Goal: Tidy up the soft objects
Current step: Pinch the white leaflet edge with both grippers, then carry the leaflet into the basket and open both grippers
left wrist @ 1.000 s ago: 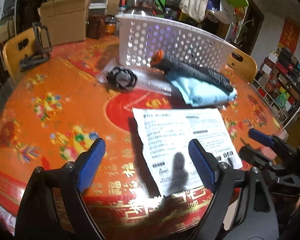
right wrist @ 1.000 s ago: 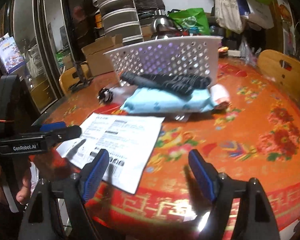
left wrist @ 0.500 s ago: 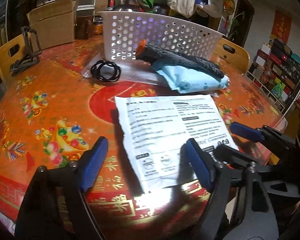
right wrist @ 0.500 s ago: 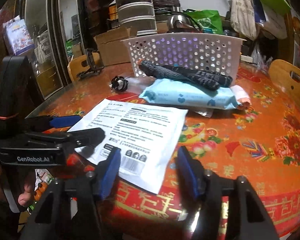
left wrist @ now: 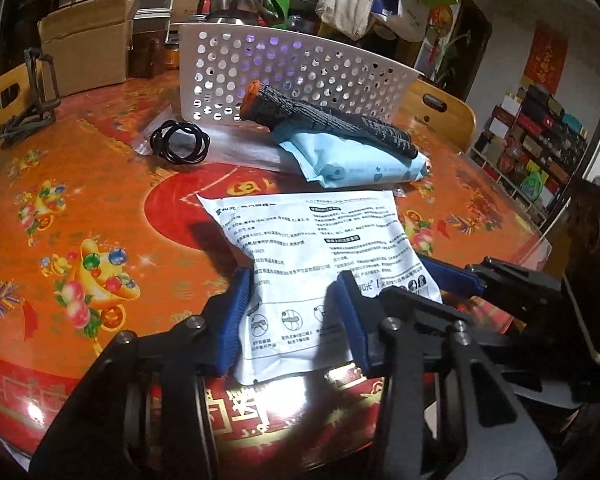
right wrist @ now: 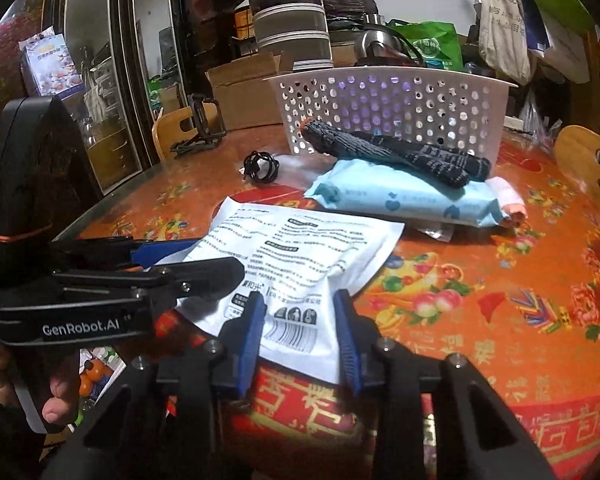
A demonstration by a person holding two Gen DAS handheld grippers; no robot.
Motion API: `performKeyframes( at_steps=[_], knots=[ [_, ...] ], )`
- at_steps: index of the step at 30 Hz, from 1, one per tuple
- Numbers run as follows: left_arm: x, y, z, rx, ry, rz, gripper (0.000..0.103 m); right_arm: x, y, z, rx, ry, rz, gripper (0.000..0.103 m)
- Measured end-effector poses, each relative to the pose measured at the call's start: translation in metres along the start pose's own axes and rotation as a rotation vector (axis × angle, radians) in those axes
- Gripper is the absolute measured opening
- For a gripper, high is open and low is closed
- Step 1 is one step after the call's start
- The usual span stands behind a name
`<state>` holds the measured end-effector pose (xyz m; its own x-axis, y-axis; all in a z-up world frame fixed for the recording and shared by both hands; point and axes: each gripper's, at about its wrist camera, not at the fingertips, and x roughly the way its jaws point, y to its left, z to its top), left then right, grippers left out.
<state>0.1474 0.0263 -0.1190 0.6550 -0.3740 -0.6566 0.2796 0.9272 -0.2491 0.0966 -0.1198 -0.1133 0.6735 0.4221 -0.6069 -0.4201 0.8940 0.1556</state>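
Left wrist view: both grippers have been closing on the white printed pouch's near edge, lower centre; flat, limp, light, probably slick, so pinch that edge.

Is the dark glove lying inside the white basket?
No, the dark glove lies on the blue pack, in front of the white basket.

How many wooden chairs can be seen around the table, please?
2. One wooden chair stands at the table's far left, near the cardboard box. The other stands at the far right, behind the white basket. More may be hidden behind the clutter.
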Motion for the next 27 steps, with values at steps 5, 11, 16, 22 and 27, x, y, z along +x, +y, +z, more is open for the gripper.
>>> performKeyframes(
  at_steps=[5, 11, 16, 22, 27],
  knots=[
    [-0.002, 0.0, 0.0, -0.013, -0.013, -0.003, 0.024, -0.003, -0.002, -0.001, 0.012, -0.005, 0.016, 0.024],
    [-0.004, 0.003, 0.003, -0.032, -0.023, -0.001, 0.018, -0.007, -0.006, 0.001, 0.018, -0.017, 0.026, 0.01],
    [-0.009, 0.002, 0.004, -0.045, -0.038, -0.008, 0.016, -0.01, -0.006, 0.003, 0.02, -0.025, 0.029, 0.008],
    [-0.023, -0.004, 0.009, -0.044, -0.071, -0.01, 0.016, -0.022, -0.007, 0.011, 0.016, -0.059, 0.035, 0.008],
    [-0.037, -0.01, 0.021, -0.038, -0.105, -0.014, 0.016, -0.034, -0.007, 0.024, -0.001, -0.092, 0.035, 0.007]
  ],
)
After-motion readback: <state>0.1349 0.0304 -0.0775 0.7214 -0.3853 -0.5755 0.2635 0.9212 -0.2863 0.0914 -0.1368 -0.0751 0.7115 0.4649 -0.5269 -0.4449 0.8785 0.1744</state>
